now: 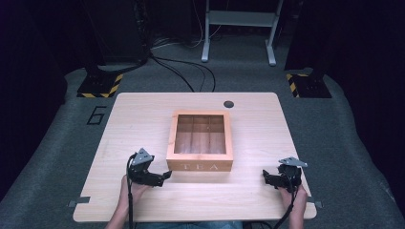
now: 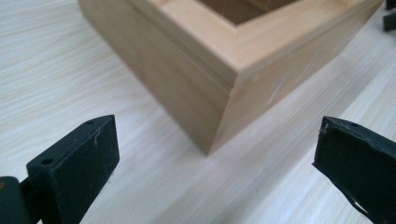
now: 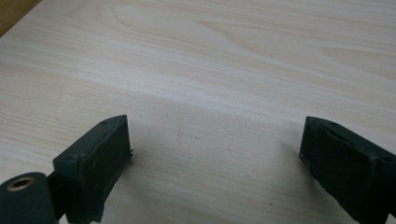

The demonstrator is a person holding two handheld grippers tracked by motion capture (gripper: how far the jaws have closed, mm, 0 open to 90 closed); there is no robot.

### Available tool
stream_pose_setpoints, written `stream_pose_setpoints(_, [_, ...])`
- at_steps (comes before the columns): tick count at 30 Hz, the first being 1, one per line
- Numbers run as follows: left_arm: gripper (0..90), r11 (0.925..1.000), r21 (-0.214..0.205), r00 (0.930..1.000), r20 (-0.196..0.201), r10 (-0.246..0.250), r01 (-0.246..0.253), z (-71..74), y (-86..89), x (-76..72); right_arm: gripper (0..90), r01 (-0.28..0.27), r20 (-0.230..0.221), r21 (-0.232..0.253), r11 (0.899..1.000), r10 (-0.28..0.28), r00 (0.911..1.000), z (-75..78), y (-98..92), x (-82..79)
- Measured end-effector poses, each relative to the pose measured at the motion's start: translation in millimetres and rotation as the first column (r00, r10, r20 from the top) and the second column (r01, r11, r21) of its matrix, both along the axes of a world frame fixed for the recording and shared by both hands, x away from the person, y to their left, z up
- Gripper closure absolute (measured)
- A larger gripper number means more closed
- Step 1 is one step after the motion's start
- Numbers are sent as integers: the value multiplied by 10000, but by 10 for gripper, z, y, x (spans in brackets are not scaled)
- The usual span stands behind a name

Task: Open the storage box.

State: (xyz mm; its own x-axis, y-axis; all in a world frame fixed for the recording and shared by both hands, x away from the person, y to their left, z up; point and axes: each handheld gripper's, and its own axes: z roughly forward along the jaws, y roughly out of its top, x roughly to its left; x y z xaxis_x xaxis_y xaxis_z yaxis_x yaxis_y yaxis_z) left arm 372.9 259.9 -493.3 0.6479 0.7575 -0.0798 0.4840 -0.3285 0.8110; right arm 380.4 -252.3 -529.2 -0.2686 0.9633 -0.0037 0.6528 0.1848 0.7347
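A wooden tea box (image 1: 199, 166) with a glass-paned lid and "TEA" on its front wall sits shut in the middle of the light wooden table (image 1: 138, 119). My left gripper (image 1: 166, 177) lies low just off the box's front left corner and points at it. In the left gripper view the left gripper (image 2: 215, 154) is open, with that corner of the box (image 2: 187, 79) a little ahead of its black jaws and nothing between them. My right gripper (image 1: 265, 177) rests near the table's front right, apart from the box. The right gripper (image 3: 215, 149) stands open over bare wood.
A dark round hole (image 1: 229, 104) marks the table's far edge. Beyond the table lie grey carpet, black cables (image 1: 191, 71), a white metal frame (image 1: 239, 28) and two yellow-and-black striped bases (image 1: 100, 85). A "6" (image 1: 97, 115) is marked on the floor at left.
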Motion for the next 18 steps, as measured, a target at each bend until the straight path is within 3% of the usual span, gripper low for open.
stream_pose_setpoints(5, [0, 9980, 448, 9989, -175, 446, -438, -98, 187, -149, 81, 10, -4, 0, 10000, -10, 10000, 0, 0, 0])
stream_pose_setpoints(8, [0, 9956, 671, 9963, -526, 684, -648, -183, 276, -202, 81, 8, -2, 1, 10000, -8, 10000, 0, -1, 0])
stream_pose_setpoints(13, [1, 9881, 1356, 9936, -764, 835, -726, -282, 329, -246, 81, 10, -1, 4, 10000, -10, 10000, 0, -1, 0])
stream_pose_setpoints(16, [0, 9792, 1932, 9936, -811, 790, -621, -354, 305, -245, 81, 10, -2, 3, 10000, -10, 10000, 0, -1, 0])
stream_pose_setpoints(18, [0, 9837, 1618, 9943, -588, 892, -786, -384, 297, -258, 81, 11, -2, 4, 10000, -11, 10000, 0, -1, 0])
